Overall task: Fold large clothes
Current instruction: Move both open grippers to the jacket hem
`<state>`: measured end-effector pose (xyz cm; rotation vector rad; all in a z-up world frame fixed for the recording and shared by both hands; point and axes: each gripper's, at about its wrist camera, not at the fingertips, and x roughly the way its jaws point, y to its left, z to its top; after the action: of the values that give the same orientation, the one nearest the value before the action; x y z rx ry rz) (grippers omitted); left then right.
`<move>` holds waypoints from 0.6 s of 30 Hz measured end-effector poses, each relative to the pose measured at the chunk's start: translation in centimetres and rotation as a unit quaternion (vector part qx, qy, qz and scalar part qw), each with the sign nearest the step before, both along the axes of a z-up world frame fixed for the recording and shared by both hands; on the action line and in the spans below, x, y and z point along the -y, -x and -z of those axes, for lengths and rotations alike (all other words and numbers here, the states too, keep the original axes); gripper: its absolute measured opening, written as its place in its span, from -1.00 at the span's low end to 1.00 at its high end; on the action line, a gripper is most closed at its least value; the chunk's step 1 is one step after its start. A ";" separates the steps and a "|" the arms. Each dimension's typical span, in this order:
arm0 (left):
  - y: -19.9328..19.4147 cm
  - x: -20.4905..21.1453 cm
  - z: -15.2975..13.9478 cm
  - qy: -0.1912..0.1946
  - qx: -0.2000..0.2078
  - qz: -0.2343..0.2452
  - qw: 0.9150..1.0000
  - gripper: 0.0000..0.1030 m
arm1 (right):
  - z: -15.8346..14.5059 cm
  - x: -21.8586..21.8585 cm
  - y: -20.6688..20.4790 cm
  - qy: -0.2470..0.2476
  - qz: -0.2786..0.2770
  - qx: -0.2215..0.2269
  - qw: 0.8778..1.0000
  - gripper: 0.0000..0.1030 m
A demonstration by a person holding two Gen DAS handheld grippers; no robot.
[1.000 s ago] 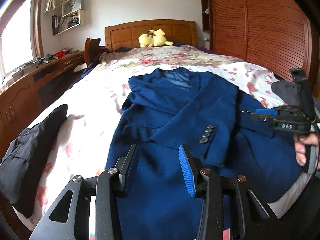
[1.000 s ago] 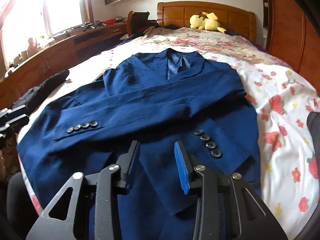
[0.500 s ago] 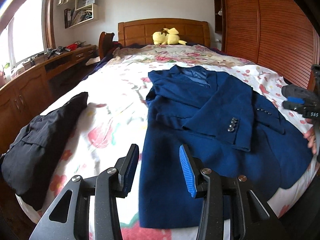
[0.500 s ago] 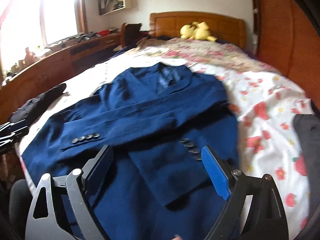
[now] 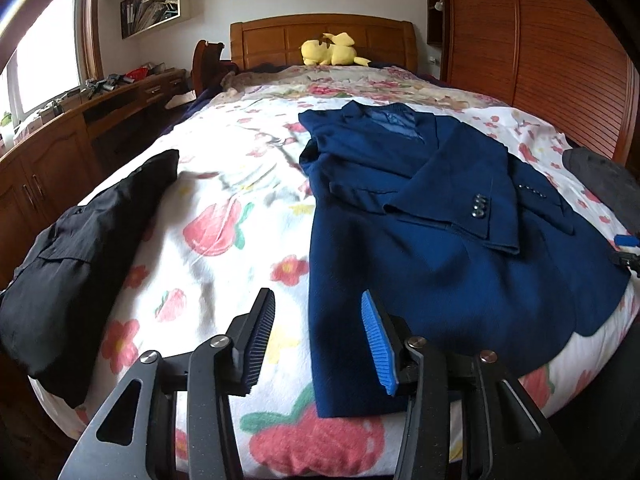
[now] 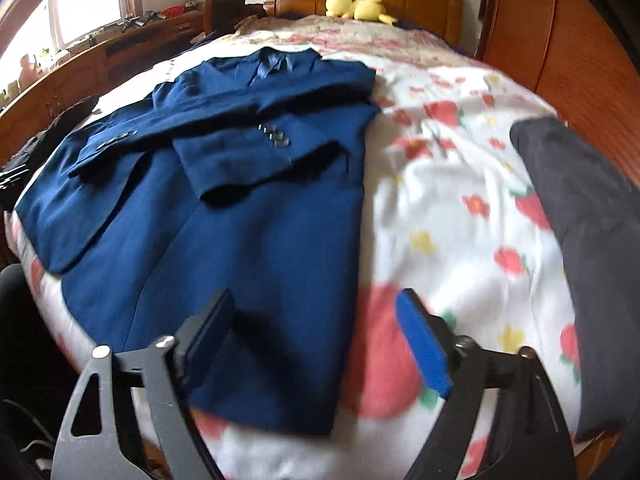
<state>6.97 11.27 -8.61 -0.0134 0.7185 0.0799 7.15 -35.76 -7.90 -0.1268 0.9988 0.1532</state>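
Navy suit jacket (image 5: pixel 440 248) lies flat on the flower-print bedspread (image 5: pixel 224 208), collar toward the wooden headboard (image 5: pixel 320 36), both sleeves folded across its front. The left gripper (image 5: pixel 316 340) hovers over the jacket's lower left hem corner, its jaws partly apart and opening, nothing pinched between them. The right gripper (image 6: pixel 316 340) hangs over the lower right hem edge, jaws wide and closing, gripping nothing. A black garment (image 5: pixel 80 248) lies at the bed's left edge, a dark grey one (image 6: pixel 580 240) at its right. A yellow plush toy (image 5: pixel 332 54) rests by the headboard.
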 end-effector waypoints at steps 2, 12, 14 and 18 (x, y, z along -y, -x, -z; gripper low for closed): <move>0.0 -0.1 0.1 0.001 -0.005 0.001 1.000 0.00 | 0.2 0.2 0.4 -0.013 -0.003 -0.010 1.000 0.39; 0.5 -0.4 1.0 -0.002 -0.034 -0.002 0.999 0.04 | -0.5 -0.7 0.9 -0.052 -0.034 -0.009 0.998 -0.33; 0.6 -0.5 1.1 0.003 -0.037 -0.002 0.999 0.03 | -0.9 -0.8 1.0 -0.055 -0.035 -0.005 0.998 -0.33; 0.7 -0.4 1.2 0.008 -0.035 -0.001 0.999 0.04 | -0.4 -1.1 0.8 -0.039 -0.033 -0.014 0.999 -0.33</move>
<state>6.23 11.71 -9.82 -0.0264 0.7899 0.0770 6.33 -34.71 -7.47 -0.0863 1.0161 0.2537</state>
